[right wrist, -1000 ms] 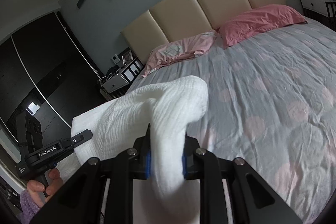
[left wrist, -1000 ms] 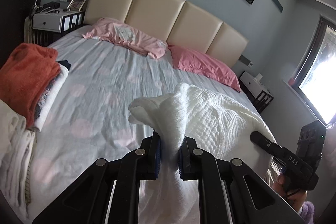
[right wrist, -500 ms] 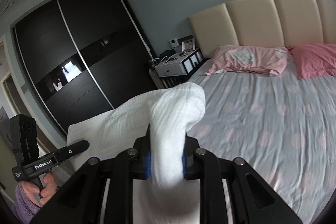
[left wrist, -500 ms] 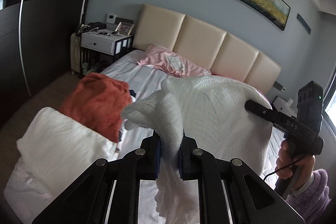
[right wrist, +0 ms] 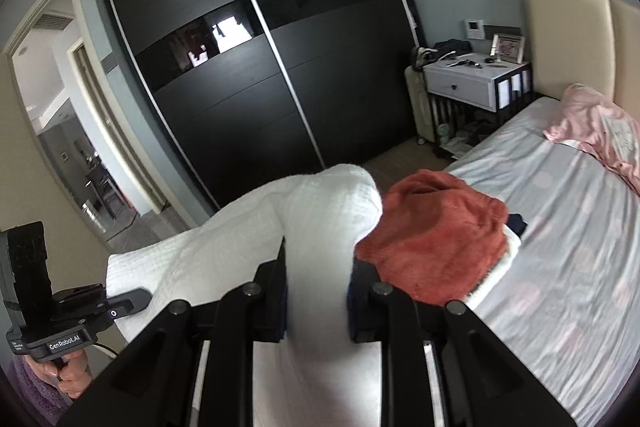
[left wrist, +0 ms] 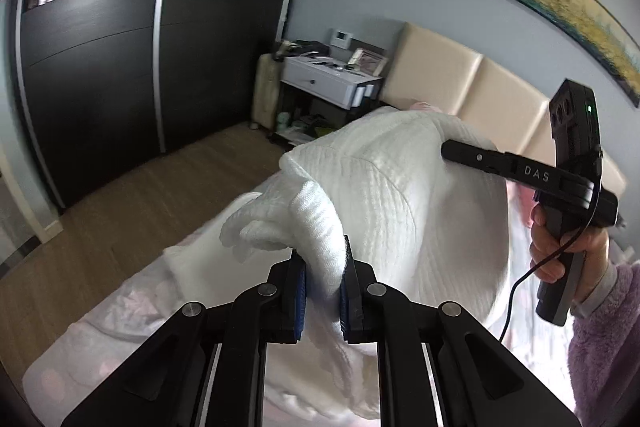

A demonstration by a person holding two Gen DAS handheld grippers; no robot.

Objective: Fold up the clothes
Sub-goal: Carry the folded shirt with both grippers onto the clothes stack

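Note:
A white waffle-knit garment (left wrist: pixel 400 195) hangs stretched between my two grippers, above the bed's corner. At the bottom of the left wrist view, my left gripper (left wrist: pixel 322 267) is shut on a bunched edge of it. My right gripper (right wrist: pixel 318 291) is shut on another thick fold of the same white garment (right wrist: pixel 328 211). Each gripper shows in the other's view: the right gripper (left wrist: pixel 450 150) held by a hand in a purple fleecy sleeve, the left gripper (right wrist: pixel 140 299) at the lower left. An orange-red folded garment (right wrist: pixel 436 243) tops a stack on the bed.
The bed (right wrist: pixel 560 227) with its pale spotted sheet runs to the right, with a pink pillow (right wrist: pixel 600 123) by the cream headboard. A white nightstand (right wrist: pixel 468 87) stands beside it. Dark sliding wardrobe doors (right wrist: pixel 260 67) fill the back wall, an open doorway (right wrist: pixel 60 107) at left. Wooden floor (left wrist: pixel 140 195) lies beyond the bed.
Both grippers have swung to the left and risen a little, carrying the white garment with them. The views have panned from the headboard and pillows to the wardrobe. Both grips are unchanged.

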